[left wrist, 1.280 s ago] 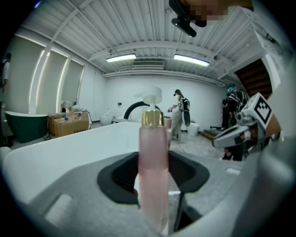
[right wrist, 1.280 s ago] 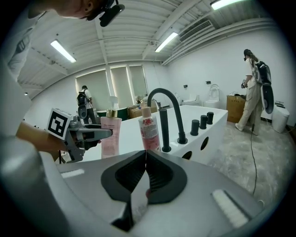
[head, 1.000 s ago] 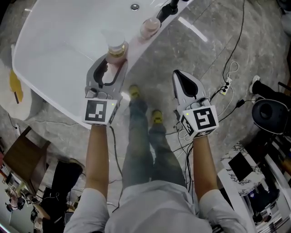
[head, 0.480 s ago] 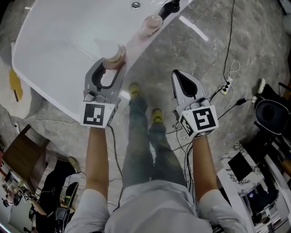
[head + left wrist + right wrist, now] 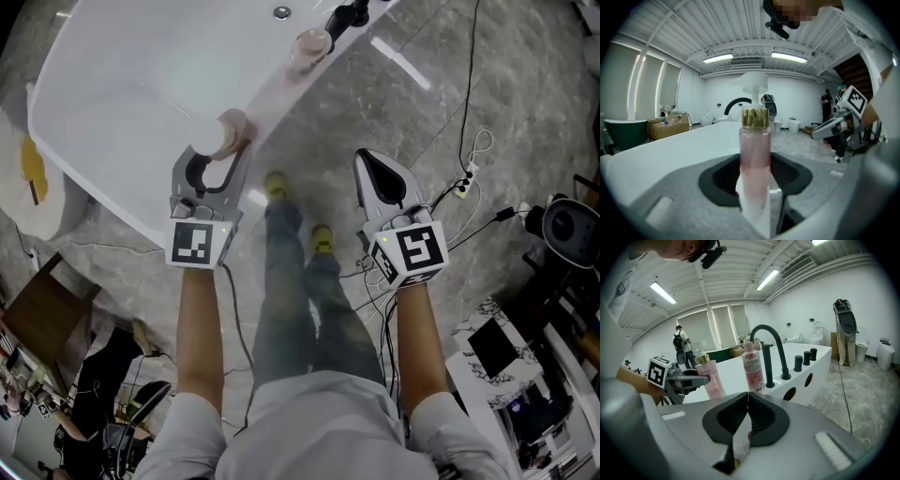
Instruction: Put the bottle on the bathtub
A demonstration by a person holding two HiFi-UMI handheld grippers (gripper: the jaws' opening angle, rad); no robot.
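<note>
A pink pump bottle (image 5: 230, 131) with a gold collar stands upright at the near rim of the white bathtub (image 5: 131, 84). My left gripper (image 5: 225, 152) is shut on the bottle's lower body. The left gripper view shows the bottle (image 5: 754, 150) rising between the jaws, its base hidden. From the right gripper view the bottle (image 5: 710, 377) shows at the tub's edge with the left gripper (image 5: 684, 377) on it. The frames do not show whether its base touches the rim. My right gripper (image 5: 367, 155) hangs shut and empty over the floor, pads (image 5: 746, 404) pressed together.
A second pink bottle (image 5: 309, 43) stands further along the rim beside a black arched faucet (image 5: 766, 350) and black knobs (image 5: 805, 359). Cables and a plug strip (image 5: 466, 178) lie on the marble floor at right. My feet (image 5: 277, 187) stand close to the tub.
The left gripper and the bottle have shifted together along the rim toward me and slightly left. The right gripper has stayed put.
</note>
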